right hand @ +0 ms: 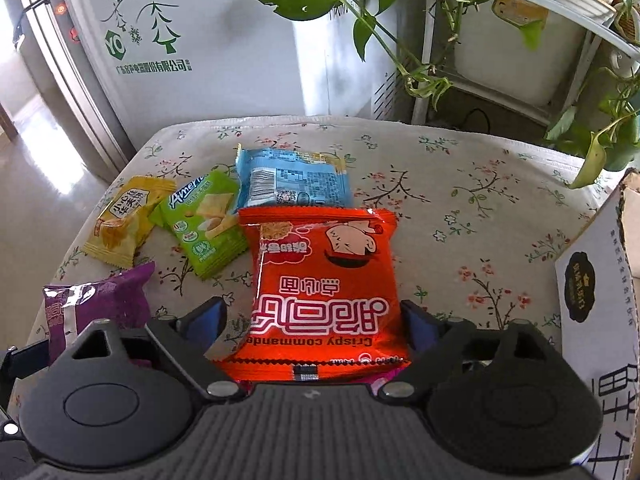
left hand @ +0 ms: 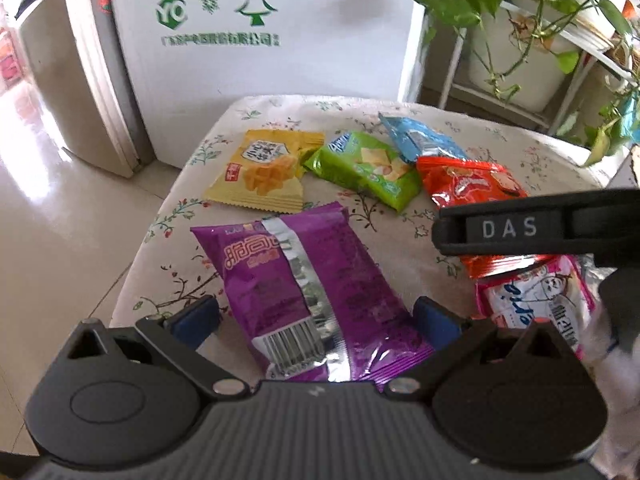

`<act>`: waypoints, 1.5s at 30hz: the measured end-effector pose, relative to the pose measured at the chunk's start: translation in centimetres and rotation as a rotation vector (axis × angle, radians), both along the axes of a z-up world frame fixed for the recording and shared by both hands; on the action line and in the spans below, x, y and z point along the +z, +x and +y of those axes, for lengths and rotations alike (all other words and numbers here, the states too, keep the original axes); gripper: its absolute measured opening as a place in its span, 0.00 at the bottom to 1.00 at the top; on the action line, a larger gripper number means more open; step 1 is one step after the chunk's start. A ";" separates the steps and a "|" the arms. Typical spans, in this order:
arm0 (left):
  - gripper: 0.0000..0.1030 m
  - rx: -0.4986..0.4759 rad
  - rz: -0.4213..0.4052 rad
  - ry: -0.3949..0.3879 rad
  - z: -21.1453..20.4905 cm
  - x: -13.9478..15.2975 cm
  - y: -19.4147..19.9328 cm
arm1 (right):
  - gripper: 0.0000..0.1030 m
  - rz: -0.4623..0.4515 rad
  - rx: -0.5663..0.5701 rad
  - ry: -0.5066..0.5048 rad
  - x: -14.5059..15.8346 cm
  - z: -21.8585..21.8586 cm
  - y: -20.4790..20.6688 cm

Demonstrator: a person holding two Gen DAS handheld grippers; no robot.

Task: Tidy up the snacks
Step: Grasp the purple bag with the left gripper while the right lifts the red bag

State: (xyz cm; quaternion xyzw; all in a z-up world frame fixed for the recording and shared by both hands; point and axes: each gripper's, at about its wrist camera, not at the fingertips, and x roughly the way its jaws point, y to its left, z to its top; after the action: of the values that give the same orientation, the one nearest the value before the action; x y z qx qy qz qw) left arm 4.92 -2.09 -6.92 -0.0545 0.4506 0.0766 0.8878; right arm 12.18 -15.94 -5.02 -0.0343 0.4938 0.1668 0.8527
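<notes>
Right tool (right hand: 310, 322) open, blue pads either side of red packet (right hand: 324, 280), right pad at packet edge, left clear. Left tool (left hand: 316, 320) open astride purple packet (left hand: 304, 280). Both packets flat on floral surface (right hand: 480, 208). Advice: centre pads on packet body, close gently, avoid crushing; cardboard box (right hand: 600, 320) at right likely destination.

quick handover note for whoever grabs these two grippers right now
Left gripper: open, straddling the purple packet, not pinching it.
Right gripper: open around the red packet, pads not clearly pressing.
Yellow packet, green packet and blue packet lie on the floral cloth; a pink packet sits under the red one.
Cardboard box at right.
Nothing visibly sorted yet; all six remain.
</notes>
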 end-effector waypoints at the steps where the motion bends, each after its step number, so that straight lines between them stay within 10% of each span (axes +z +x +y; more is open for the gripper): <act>1: 0.99 0.002 0.004 -0.013 0.2 0.1 0.1 | 0.93 -0.002 0.001 0.000 0.0 0.0 0.0; 5: 0.99 0.062 -0.005 -0.108 1.0 0.8 0.2 | 0.93 -0.005 -0.007 0.012 0.0 -0.2 0.3; 11: 1.00 0.125 0.015 0.028 0.1 -0.3 1.2 | 0.94 -0.010 -0.033 0.022 -0.1 -0.7 0.6; 25: 1.00 0.100 0.016 0.022 -0.1 -0.3 1.1 | 0.77 -0.054 -0.019 -0.075 0.0 0.4 -0.3; 33: 0.68 0.049 0.024 -0.002 -0.2 0.8 0.6 | 0.73 -0.040 -0.064 -0.036 1.8 -0.2 -1.7; 45: 0.68 0.012 -0.031 -0.058 -0.2 4.1 -2.0 | 0.73 -0.097 -0.096 0.002 8.2 -4.6 -7.2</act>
State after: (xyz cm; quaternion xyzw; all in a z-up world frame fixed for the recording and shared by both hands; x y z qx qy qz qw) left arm 2.88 -2.26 -2.81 -0.0840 0.4383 0.0679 0.8923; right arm 4.97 -20.53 3.19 -0.0175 0.4530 0.1242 0.8826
